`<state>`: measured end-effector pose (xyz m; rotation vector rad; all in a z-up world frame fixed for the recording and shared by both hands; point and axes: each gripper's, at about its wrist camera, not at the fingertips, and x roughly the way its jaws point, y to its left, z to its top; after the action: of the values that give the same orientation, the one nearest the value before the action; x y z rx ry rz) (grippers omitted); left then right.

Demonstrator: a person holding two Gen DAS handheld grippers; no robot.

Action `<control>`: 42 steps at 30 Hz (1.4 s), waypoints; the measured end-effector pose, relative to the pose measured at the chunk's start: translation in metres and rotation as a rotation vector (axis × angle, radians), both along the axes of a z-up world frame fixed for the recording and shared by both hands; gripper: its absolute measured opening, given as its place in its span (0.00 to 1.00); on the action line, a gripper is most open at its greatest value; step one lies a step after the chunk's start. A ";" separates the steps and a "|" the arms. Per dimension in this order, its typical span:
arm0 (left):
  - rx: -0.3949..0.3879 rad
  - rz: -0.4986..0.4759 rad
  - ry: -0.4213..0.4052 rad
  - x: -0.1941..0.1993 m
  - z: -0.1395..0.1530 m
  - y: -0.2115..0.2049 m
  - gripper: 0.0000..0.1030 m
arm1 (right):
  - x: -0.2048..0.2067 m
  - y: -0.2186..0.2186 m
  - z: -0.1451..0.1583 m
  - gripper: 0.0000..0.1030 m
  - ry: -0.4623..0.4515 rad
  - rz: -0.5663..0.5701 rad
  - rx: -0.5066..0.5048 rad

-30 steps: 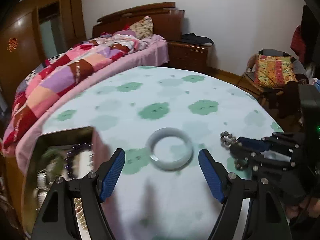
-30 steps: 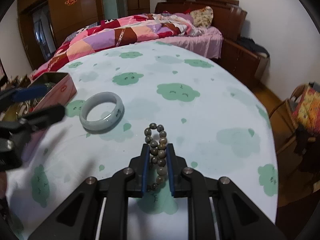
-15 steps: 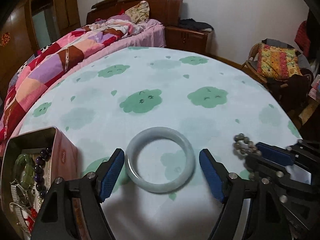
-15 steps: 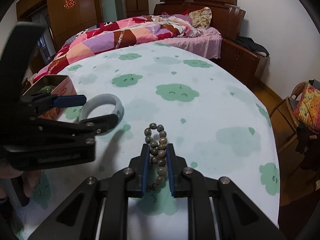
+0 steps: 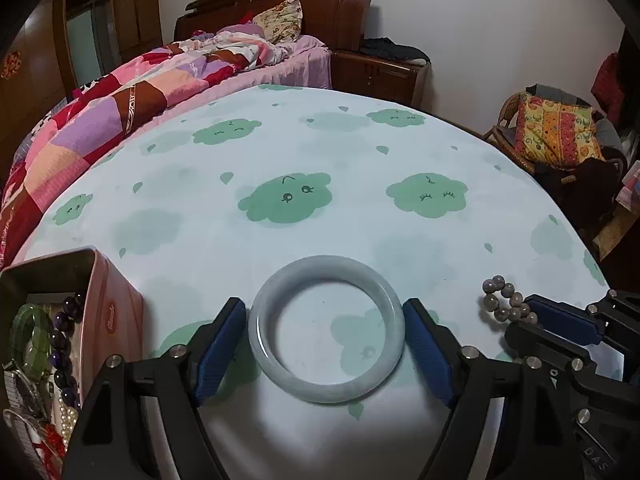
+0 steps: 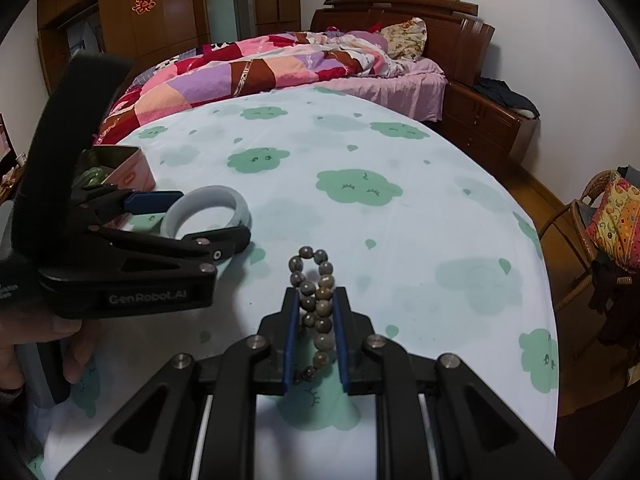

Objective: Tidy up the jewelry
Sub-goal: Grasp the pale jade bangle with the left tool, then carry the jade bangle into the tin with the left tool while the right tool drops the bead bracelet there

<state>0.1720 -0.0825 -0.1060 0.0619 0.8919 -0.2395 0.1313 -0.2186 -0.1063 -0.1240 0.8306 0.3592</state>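
Left claw (image 5: 325, 344) spread wide around the jade bangle (image 5: 326, 330) at six o'clock on the surface (image 5: 320, 152), right claw (image 6: 316, 320) clenched on the bead bracelet (image 6: 316, 304), tin (image 5: 100, 304) at eight o'clock part-filled, both pieces yet unboxed.

Both views are dim, lit by soft indoor light with a cool cast. Fisheye bending curves the counter (image 5: 360, 152) edge and bed (image 6: 280, 64), and black vignettes fill the corners. Focus is sharp; a soft shadow pools along the near bottom edge.
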 end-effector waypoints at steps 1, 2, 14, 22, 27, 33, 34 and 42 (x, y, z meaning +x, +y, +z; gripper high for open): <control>0.006 -0.002 -0.001 -0.001 0.000 0.000 0.74 | 0.000 0.000 0.000 0.18 0.000 0.000 0.001; 0.007 -0.003 -0.002 -0.001 0.000 -0.001 0.74 | 0.000 0.000 0.000 0.18 0.000 0.000 0.001; -0.011 -0.015 -0.034 -0.018 0.009 -0.001 0.73 | -0.001 0.001 0.001 0.18 -0.003 0.003 0.000; -0.015 -0.007 -0.092 -0.040 0.026 0.006 0.73 | -0.006 0.000 0.005 0.18 -0.025 0.007 0.014; -0.031 0.003 -0.138 -0.058 0.041 0.014 0.73 | -0.006 -0.004 0.007 0.18 -0.045 0.013 0.044; -0.045 0.026 -0.190 -0.083 0.061 0.030 0.73 | -0.013 -0.003 0.014 0.18 -0.095 0.022 0.050; -0.047 0.030 -0.195 -0.086 0.064 0.032 0.73 | -0.014 -0.001 0.014 0.18 -0.092 0.027 0.061; -0.039 0.092 -0.241 -0.105 0.082 0.061 0.73 | -0.016 0.017 0.024 0.18 -0.083 0.087 0.099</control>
<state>0.0669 -0.0211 -0.0242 0.0133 0.6484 -0.1595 0.1151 -0.2021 -0.0826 -0.0825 0.7252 0.4738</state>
